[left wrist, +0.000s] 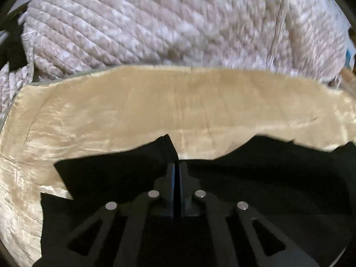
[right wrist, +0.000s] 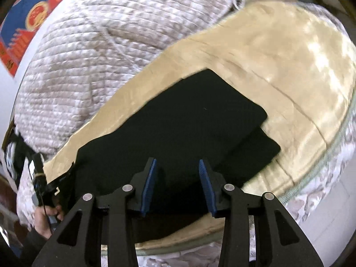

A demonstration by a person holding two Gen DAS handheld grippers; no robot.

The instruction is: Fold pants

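Note:
The black pants (right wrist: 178, 124) lie folded over on a tan sheet (right wrist: 289, 71), one layer on top of another, with stepped edges at the right. My right gripper (right wrist: 178, 166) is open just above the near part of the pants, holding nothing. In the left wrist view my left gripper (left wrist: 177, 166) is shut on a raised edge of the black pants (left wrist: 267, 173), with the tan sheet (left wrist: 155, 102) beyond. The left gripper also shows at the left edge of the right wrist view (right wrist: 53, 184), held by a hand.
A quilted pale blanket (left wrist: 155, 22) is bunched behind the tan sheet; it also shows in the right wrist view (right wrist: 100, 44). A blue and red poster (right wrist: 24, 22) is on the wall at the far left. The sheet's green-piped edge (right wrist: 311, 178) runs at the right.

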